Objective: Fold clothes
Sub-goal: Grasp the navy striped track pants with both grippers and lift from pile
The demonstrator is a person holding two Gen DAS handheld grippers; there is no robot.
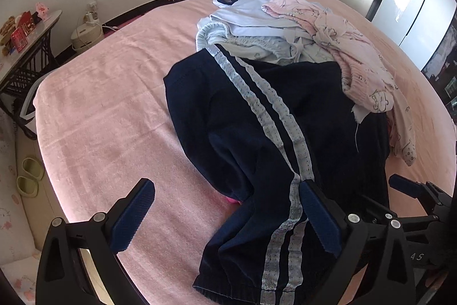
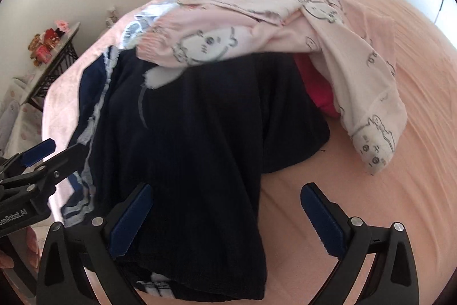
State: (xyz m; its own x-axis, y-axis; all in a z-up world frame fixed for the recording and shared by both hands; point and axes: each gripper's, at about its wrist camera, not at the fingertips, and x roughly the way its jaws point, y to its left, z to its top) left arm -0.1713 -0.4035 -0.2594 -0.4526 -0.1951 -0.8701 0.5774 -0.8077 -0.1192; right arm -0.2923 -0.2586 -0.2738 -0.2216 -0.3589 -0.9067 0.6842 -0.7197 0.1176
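Lying across the pink bedsheet [image 1: 100,105]: navy track trousers [image 1: 257,119] with silver side stripes, partly covered by a pink printed garment [image 2: 242,27] and pale clothes [image 1: 251,19] beyond. Left gripper [image 1: 225,216] hovers low over a trouser leg, fingers spread wide. Right gripper [image 2: 225,222] likewise, fingers apart, holding nothing.

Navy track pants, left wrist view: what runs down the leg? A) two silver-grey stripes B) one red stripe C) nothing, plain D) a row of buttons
A: the navy track pants carry two parallel silver-grey stripes running from the waist end down to the cuff near the open left tongs.
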